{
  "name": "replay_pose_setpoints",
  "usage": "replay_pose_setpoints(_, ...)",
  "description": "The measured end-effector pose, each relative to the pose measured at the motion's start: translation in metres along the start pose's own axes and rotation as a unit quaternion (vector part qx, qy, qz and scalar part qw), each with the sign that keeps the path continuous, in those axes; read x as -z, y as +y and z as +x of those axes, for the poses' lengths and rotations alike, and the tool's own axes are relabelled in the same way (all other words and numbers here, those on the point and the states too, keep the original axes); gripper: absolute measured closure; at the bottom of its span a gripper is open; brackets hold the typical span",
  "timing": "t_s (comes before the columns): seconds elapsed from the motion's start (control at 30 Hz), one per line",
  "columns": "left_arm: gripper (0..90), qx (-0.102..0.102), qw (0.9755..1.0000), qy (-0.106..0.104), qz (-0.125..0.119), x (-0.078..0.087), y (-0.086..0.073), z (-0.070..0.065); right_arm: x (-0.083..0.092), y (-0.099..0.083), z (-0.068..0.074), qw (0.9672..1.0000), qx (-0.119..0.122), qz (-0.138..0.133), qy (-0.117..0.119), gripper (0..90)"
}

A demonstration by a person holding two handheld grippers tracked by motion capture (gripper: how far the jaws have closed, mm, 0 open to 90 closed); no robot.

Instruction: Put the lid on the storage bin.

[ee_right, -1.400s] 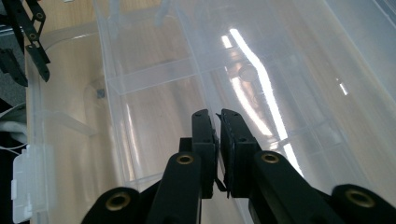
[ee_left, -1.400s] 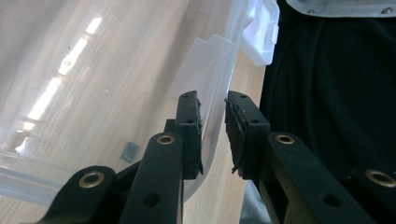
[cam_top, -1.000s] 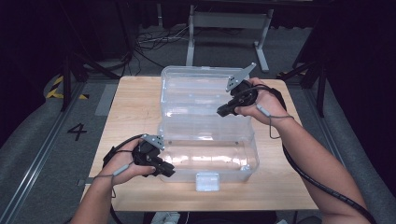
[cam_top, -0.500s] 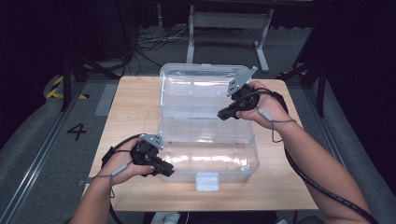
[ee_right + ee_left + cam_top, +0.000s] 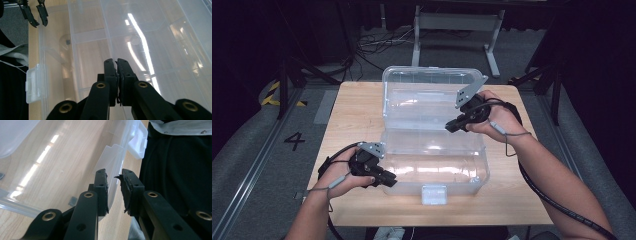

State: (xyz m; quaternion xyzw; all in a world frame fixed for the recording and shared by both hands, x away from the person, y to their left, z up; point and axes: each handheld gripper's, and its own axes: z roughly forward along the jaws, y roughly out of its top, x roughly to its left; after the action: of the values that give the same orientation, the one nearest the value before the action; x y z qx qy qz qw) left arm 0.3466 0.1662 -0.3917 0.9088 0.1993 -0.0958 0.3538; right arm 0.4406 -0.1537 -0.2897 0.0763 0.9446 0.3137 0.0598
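A clear plastic box (image 5: 432,162) sits on the wooden table (image 5: 357,115) with its lid (image 5: 424,95) swung up at the back. My left gripper (image 5: 388,181) is at the box's front left corner, its jaws shut on the thin clear wall (image 5: 113,185). My right gripper (image 5: 451,127) is over the box at the lid's right side, and its jaws (image 5: 116,61) are pinched together on a thin clear edge of the lid. The box looks empty. A white latch (image 5: 434,194) hangs at the front wall.
The far-off left gripper (image 5: 35,17) appears at the top left of the right gripper view. The latch (image 5: 137,138) lies beside a dark garment. A grey floor with rails, cables and a metal stand (image 5: 452,25) surrounds the table.
My right hand has shifted slightly toward the near side with the lid in its jaws. The left hand and the box base have stayed put.
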Motion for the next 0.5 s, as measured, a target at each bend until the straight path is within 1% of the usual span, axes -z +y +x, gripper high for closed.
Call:
replay_pose_setpoints(0.17,75.4,-0.001,1.0,-0.002,0.004,0.001,0.0,0.0,0.0,0.0,0.004,1.0,0.004,0.002,0.001,87.1)
replay_pose_setpoints(0.5,75.8,0.0,0.9999,-0.009,0.013,-0.002,0.0,-0.001,0.001,-0.001,0.012,0.9999,0.013,0.005,0.005,87.4)
